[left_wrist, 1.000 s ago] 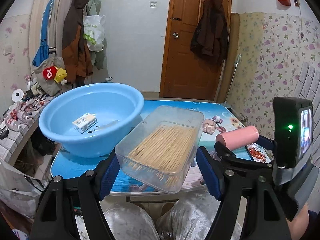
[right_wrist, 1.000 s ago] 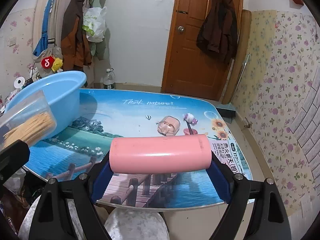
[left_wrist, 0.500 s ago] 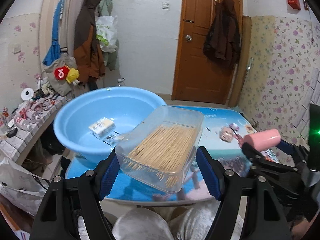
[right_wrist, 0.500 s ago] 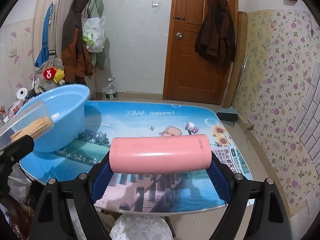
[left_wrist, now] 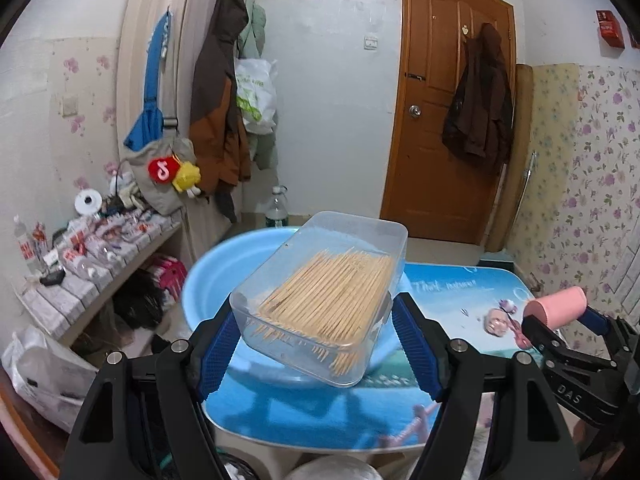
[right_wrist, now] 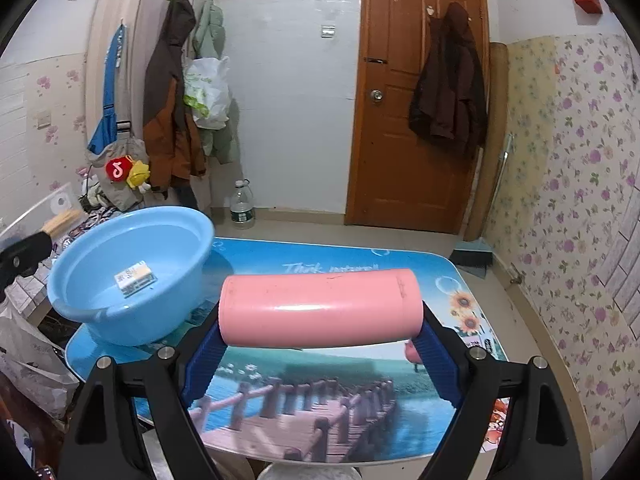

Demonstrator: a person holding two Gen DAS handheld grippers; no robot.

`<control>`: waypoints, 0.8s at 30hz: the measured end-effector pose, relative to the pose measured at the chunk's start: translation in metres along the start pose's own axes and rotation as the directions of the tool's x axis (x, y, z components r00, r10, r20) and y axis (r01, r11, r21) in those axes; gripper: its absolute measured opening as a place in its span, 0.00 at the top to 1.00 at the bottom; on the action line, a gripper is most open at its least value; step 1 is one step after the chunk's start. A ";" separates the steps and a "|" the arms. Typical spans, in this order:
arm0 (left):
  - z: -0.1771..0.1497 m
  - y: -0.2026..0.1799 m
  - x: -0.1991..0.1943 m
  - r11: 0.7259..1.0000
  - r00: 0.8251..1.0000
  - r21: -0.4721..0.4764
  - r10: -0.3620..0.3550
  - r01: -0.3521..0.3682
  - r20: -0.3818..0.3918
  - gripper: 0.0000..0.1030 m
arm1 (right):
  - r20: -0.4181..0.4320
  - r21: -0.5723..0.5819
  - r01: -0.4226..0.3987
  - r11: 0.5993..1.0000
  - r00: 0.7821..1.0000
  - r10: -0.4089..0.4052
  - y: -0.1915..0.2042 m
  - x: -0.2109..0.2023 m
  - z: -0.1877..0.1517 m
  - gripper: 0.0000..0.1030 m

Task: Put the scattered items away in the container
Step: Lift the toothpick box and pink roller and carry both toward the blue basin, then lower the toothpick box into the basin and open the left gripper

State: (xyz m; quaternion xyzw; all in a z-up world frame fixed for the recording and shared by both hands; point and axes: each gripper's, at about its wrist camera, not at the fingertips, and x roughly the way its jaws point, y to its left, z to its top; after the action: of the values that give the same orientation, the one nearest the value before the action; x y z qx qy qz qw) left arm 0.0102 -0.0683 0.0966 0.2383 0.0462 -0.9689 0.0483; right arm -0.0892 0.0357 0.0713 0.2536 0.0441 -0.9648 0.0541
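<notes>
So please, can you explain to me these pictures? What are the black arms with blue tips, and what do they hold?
They are two handheld grippers; a person carries one in each hand, with a camera on each looking forward along its fingers. One picture comes from the left gripper, which clamps a clear plastic box of wooden toothpicks. The other comes from the right gripper, which clamps a pink plastic cylinder. On the table with the printed landscape cover stands a round light-blue plastic basin; a small printed carton lies inside it.
</notes>
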 end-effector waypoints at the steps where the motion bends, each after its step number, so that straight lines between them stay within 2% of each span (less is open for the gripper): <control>1: 0.003 0.003 -0.001 1.000 1.000 0.001 0.003 -0.003 0.005 0.29 | 0.003 -0.004 -0.004 1.000 1.000 0.004 0.002 -0.001 0.001 0.14; 9: 0.023 0.017 -0.004 0.999 0.999 0.044 0.025 -0.026 0.035 0.29 | 0.023 -0.037 -0.041 0.998 0.999 0.042 0.028 -0.008 0.016 0.14; 18: 0.032 0.034 0.005 0.995 0.999 0.090 0.047 -0.050 0.027 0.29 | 0.020 -0.095 -0.124 0.988 0.992 0.127 0.070 0.002 0.030 0.14; 24: 0.044 0.053 0.012 0.993 0.997 0.091 0.071 -0.074 0.035 0.29 | 0.019 -0.111 -0.148 0.983 0.988 0.151 0.090 0.012 0.037 0.14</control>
State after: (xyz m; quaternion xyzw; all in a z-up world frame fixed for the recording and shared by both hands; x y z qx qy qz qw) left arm -0.0144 -0.1270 0.1260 0.2265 -0.0080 -0.9712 0.0732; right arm -0.1065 -0.0584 0.0925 0.2398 0.0769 -0.9575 0.1405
